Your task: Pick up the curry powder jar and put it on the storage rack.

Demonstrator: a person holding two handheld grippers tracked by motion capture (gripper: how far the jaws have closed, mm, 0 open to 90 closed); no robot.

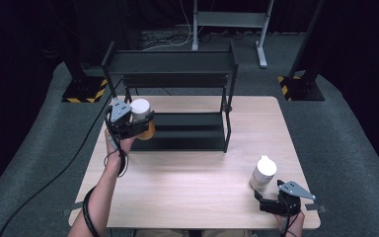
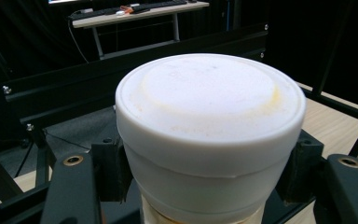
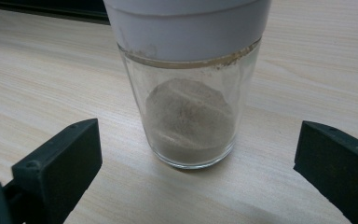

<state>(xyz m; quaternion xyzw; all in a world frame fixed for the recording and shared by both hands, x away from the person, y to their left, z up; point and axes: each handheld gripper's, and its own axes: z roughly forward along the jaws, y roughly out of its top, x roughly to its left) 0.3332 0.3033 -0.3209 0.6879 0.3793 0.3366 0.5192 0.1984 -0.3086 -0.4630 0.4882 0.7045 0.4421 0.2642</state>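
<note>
The left tongs (image 1: 137, 123) are clamped on a white-lidded jar (image 1: 140, 109) with orange contents, held up at the left front of the black rack (image 1: 177, 66); their pads bite just under the lid (image 2: 209, 100), a sound hold on what looks like rigid, smooth, fairly light glass that would slip lower down. The right tongs (image 1: 266, 200) gape empty around a second jar (image 3: 191, 119) of grey powder standing on the worktop (image 1: 192, 187). That jar is breakable, so I'd take it squarely at mid-body.

No legible text or labels.
</note>
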